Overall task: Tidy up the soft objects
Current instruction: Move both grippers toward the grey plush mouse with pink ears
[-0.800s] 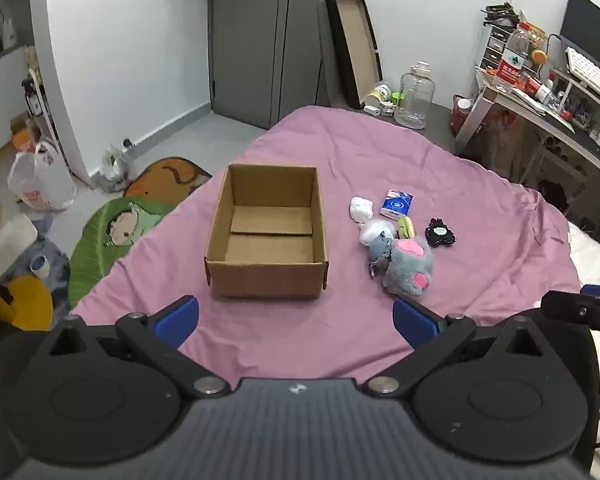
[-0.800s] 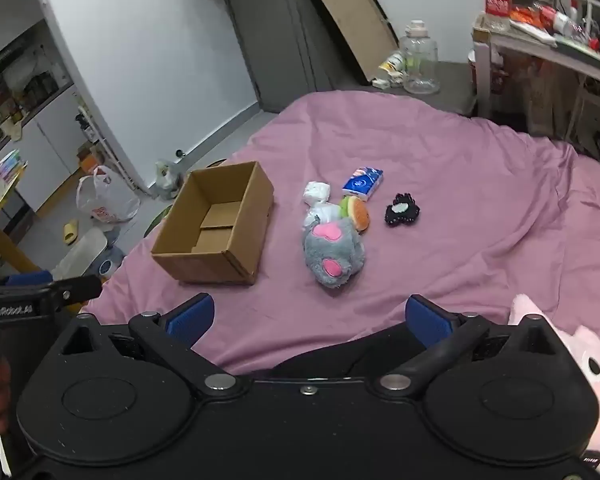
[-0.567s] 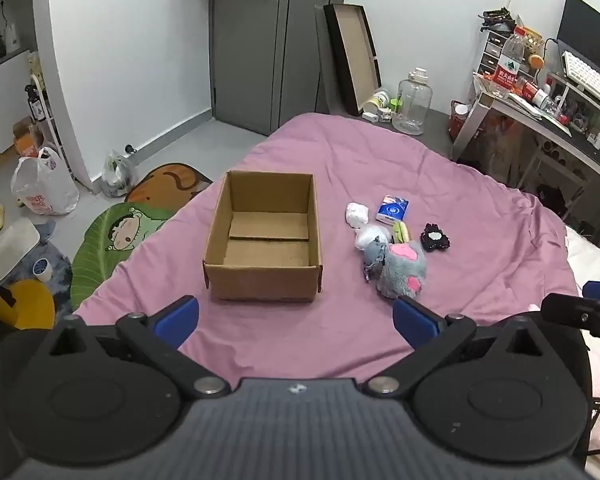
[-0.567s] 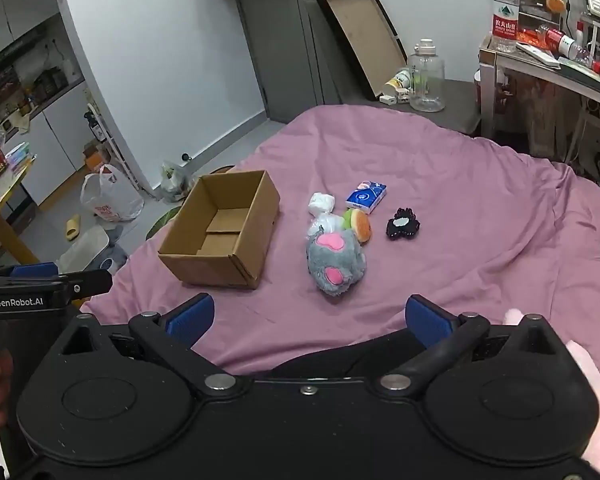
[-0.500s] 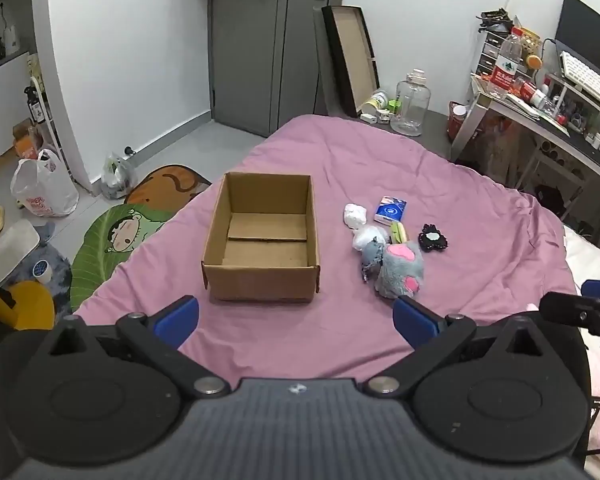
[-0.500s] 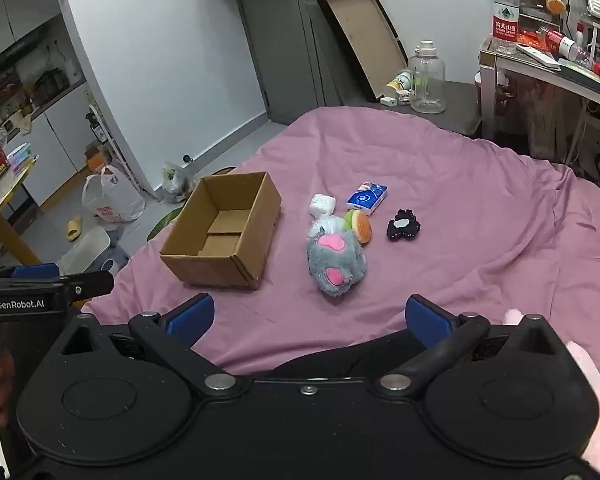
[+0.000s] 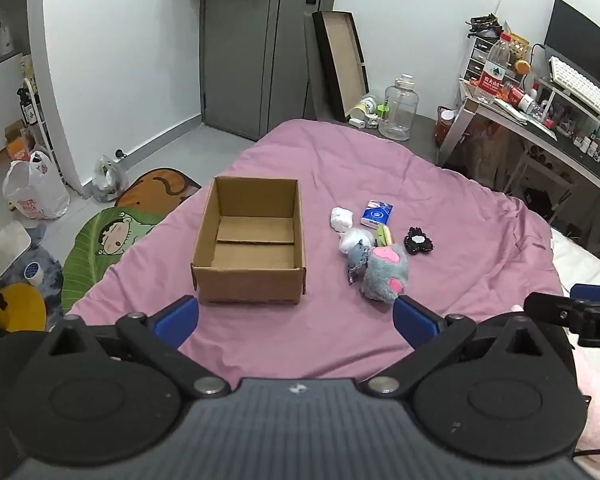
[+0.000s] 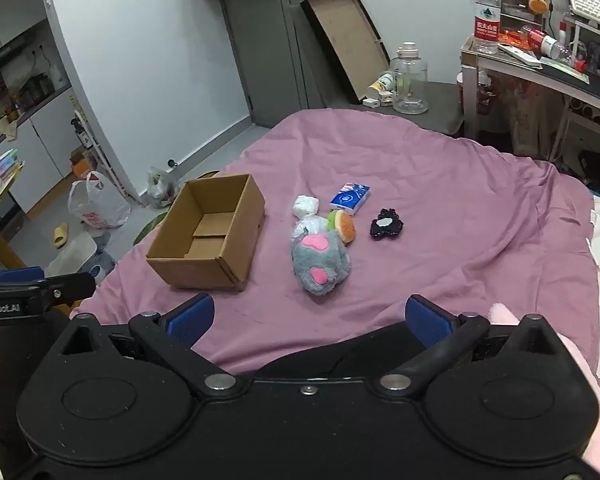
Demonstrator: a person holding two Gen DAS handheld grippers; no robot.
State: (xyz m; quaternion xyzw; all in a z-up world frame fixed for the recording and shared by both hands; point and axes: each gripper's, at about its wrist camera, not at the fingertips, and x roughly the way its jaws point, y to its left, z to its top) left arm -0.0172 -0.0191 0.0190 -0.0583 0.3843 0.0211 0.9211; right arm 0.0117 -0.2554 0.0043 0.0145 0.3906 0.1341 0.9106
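An open, empty cardboard box [image 7: 252,240] [image 8: 210,236] sits on the purple bedspread [image 7: 440,184] [image 8: 440,184]. To its right lies a cluster: a grey plush with pink paws [image 7: 384,272] [image 8: 322,262], a white soft wad [image 7: 342,218] [image 8: 305,205], a blue tissue pack [image 7: 376,213] [image 8: 350,198], a burger toy [image 8: 342,226] and a black item [image 7: 418,240] [image 8: 386,222]. My left gripper [image 7: 296,316] and right gripper [image 8: 308,316] hover open over the bed's near edge, well short of everything, with nothing between their fingers.
A desk [image 7: 540,120] crowded with bottles and a keyboard stands at the right. A water jug [image 7: 400,114] and a leaning flat box [image 7: 340,60] stand beyond the bed. Bags and mats [image 7: 112,236] lie on the floor at left. Something pink [image 8: 580,360] lies at the near right.
Both grippers have pulled back and up, so the box and toys look smaller and farther off. The jaws stayed wide, and nothing was picked up.
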